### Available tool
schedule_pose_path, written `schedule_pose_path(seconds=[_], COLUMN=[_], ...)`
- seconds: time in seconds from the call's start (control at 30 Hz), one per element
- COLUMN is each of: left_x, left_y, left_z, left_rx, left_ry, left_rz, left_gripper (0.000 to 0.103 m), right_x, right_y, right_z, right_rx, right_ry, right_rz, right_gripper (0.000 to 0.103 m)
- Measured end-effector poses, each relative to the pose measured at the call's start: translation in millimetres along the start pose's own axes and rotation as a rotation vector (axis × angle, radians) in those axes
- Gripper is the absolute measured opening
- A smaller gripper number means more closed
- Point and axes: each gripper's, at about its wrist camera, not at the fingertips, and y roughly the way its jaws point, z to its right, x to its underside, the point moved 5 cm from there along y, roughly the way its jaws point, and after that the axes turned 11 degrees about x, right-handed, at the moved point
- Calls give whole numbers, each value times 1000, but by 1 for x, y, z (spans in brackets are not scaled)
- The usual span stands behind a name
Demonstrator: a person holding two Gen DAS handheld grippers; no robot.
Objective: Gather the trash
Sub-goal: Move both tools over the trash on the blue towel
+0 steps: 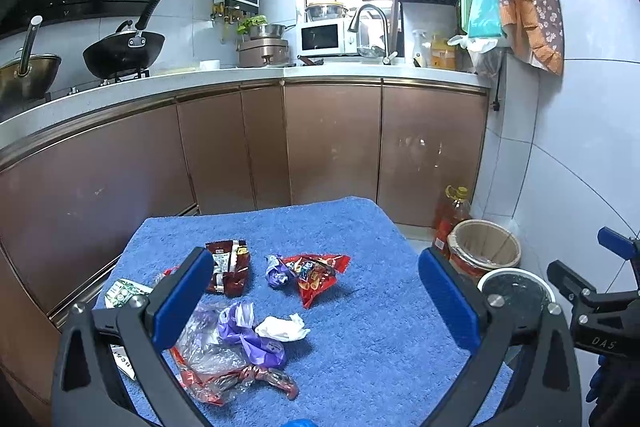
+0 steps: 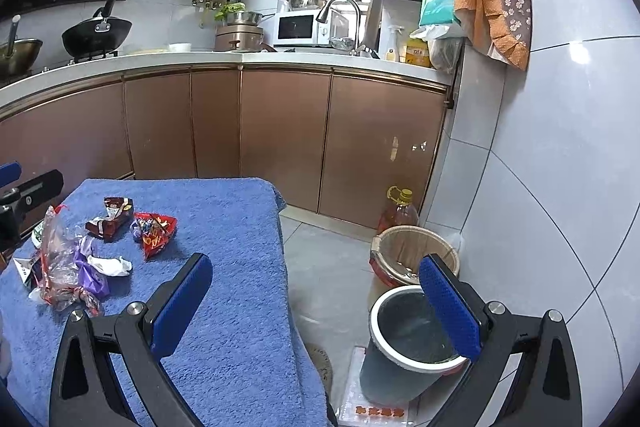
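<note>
Hovering over scattered trash, both grippers empty.
Left gripper [image 1: 316, 301] and right gripper [image 2: 320, 307] spread wide; wrappers [image 1: 316, 273] litter the blue towel [image 1: 360, 327], grey bin [image 2: 408, 343] right.

Blue towel [image 1: 360, 307] on the table looks like rough terry cloth. The wrappers [image 1: 316, 273] are shiny crinkly plastic, plus a clear plastic bag [image 1: 204, 339] and a matt white paper wad [image 1: 282, 327]. Cabinet doors [image 1: 332, 143] are smooth glossy brown, wall tiles [image 2: 540, 147] glossy too.
</note>
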Motion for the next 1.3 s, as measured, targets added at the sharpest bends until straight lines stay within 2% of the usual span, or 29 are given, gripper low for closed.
schedule_pose_path(seconds=[0.47,0.93,1.3], left_x=[1,-10,-14], left_y=[-5,-31,-51], left_z=[-4,5,12], left_rx=[-8,-54,-59], left_ry=[-17,11,22], left_rz=[-11,68,80], left_gripper=[103,103,103], right_x=[-4,-8,-11], right_y=[-9,-26,-47], right_z=[-5,-7,0], right_rx=[-7,-45,-69], right_ry=[-4,5,31], right_rz=[27,48,87], right_gripper=[103,103,103])
